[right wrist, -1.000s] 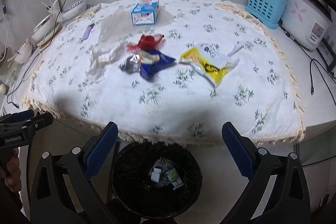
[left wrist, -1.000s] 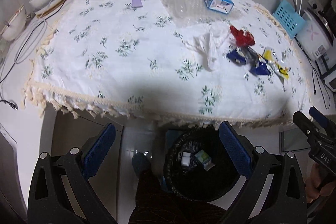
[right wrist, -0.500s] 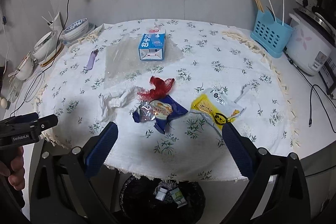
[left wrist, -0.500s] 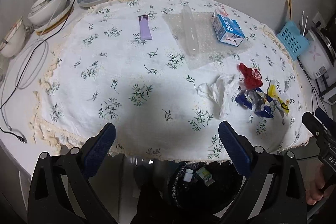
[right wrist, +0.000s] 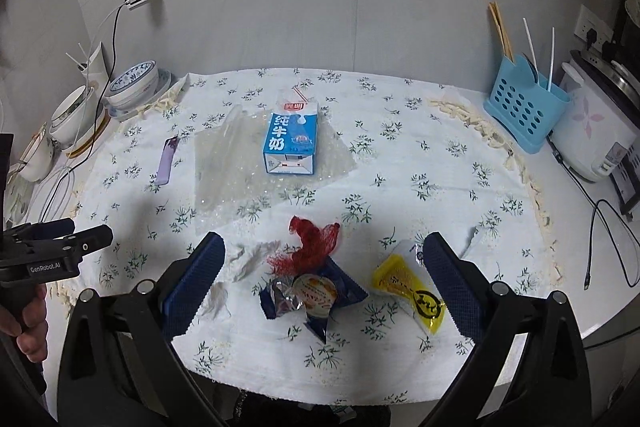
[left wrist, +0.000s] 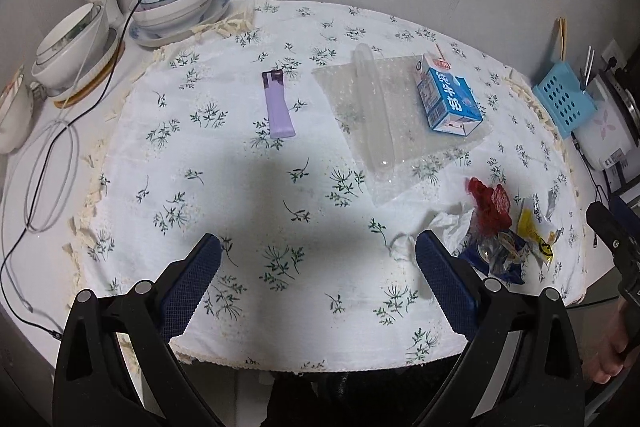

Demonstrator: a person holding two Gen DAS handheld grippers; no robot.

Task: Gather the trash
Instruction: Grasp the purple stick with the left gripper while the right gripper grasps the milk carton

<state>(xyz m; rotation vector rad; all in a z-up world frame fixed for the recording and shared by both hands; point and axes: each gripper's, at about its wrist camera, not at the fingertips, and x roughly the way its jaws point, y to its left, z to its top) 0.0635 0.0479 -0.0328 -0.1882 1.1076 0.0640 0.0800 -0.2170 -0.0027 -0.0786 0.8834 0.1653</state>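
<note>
Floral tablecloth [right wrist: 400, 163] strewn with wrappers [right wrist: 316, 297], milk carton [right wrist: 291, 139], both tools [left wrist: 318, 255] [right wrist: 322, 259] spread, empty

Home kitchen, rice cooker [right wrist: 600, 131] (floral), stacked bowls [left wrist: 68, 43]

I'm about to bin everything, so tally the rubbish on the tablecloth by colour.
Blue: 2, blue milk carton, dark blue foil wrapper
Red: 1, red mesh net
Yellow: 1, yellow sachet
Purple: 1, purple lighter
White: 1, crumpled white tissue
Clear: 1, clear bubble wrap sheet
Total: 7
</note>
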